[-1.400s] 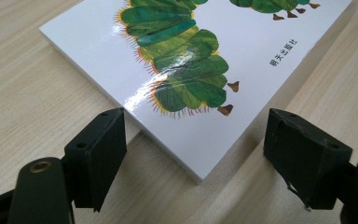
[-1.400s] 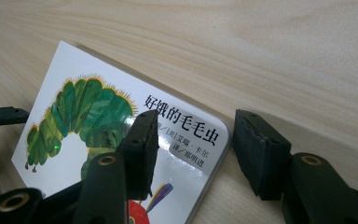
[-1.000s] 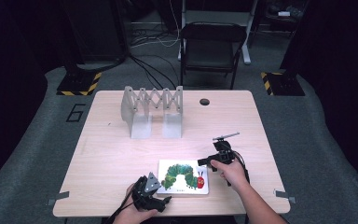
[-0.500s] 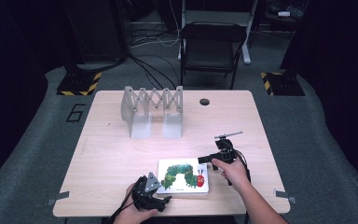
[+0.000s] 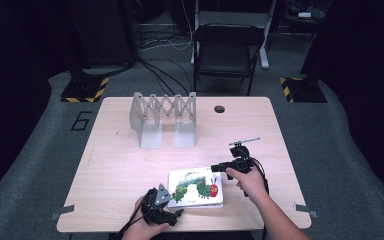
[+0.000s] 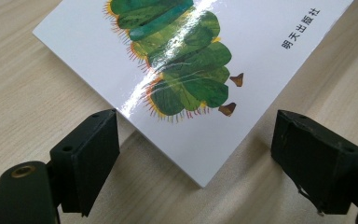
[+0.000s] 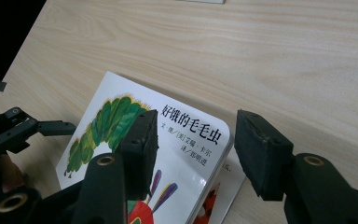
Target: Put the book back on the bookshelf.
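We see the picture book near the front edge of the table, its cover lifted a little on the right side. The right tool stands at the book's far right corner; its jaws are partly open around the cover's corner, and we cannot tell if the pads press it. The left tool is wide open, holding nothing, with the book's near left corner between its jaws.

Surface left half bare wood, open passage from near edge to far. Grey accordion rack stands upright at far centre, blocking that stretch. Picture book lies flat near front edge, between left tool and right tool.
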The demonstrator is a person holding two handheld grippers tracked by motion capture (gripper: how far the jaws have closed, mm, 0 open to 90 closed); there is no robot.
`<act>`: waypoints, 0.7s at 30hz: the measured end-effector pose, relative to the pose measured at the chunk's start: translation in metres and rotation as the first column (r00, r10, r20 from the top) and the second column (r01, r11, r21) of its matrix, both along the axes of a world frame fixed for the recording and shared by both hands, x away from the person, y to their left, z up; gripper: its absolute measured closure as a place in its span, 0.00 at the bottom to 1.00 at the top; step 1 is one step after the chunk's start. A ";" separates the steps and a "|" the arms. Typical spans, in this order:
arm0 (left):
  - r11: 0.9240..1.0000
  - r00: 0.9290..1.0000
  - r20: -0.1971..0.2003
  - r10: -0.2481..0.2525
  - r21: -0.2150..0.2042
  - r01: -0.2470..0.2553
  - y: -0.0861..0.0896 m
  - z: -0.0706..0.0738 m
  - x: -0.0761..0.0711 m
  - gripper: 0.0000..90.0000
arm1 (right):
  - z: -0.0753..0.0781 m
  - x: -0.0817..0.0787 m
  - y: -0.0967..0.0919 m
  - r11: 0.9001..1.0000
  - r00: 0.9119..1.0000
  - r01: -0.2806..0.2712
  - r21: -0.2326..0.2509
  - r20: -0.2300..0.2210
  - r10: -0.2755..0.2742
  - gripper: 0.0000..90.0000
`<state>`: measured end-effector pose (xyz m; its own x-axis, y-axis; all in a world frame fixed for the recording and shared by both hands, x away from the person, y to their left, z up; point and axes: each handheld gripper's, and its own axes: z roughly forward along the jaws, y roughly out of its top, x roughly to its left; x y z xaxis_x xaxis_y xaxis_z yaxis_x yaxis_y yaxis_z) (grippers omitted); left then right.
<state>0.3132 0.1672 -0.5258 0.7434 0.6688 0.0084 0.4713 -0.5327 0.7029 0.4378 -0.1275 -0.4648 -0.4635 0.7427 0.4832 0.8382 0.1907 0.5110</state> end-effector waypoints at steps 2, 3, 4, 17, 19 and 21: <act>1.000 1.000 0.002 0.007 -0.005 -0.007 0.000 0.000 0.000 0.18 | 0.002 0.000 0.000 1.000 1.000 -0.001 -0.001 0.009 0.001 0.55; 1.000 1.000 0.002 0.007 -0.005 -0.007 0.000 0.000 0.000 0.18 | 0.002 0.000 0.000 1.000 1.000 -0.001 -0.001 0.009 0.001 0.55; 1.000 1.000 0.002 0.013 -0.005 -0.013 0.000 0.000 0.000 0.18 | 0.004 0.000 0.001 1.000 1.000 -0.001 -0.001 0.009 0.001 0.55; 0.999 0.999 0.005 0.036 0.000 -0.036 0.000 0.001 0.000 0.22 | 0.012 -0.001 0.004 1.000 1.000 -0.005 -0.001 0.031 0.005 0.55; 0.999 0.999 0.005 0.042 0.005 -0.042 0.000 0.001 0.000 0.22 | 0.013 -0.001 0.004 1.000 0.999 -0.006 -0.001 0.037 0.006 0.55; 0.999 0.999 0.004 0.047 0.009 -0.047 0.000 0.002 0.001 0.22 | 0.016 -0.002 0.005 1.000 0.999 -0.010 0.004 0.044 0.010 0.56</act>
<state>0.3140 0.1669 -0.5242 0.7111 0.7029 0.0179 0.4931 -0.5167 0.7000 0.4360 -0.1222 -0.4491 -0.4921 0.7357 0.4654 0.8127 0.1967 0.5484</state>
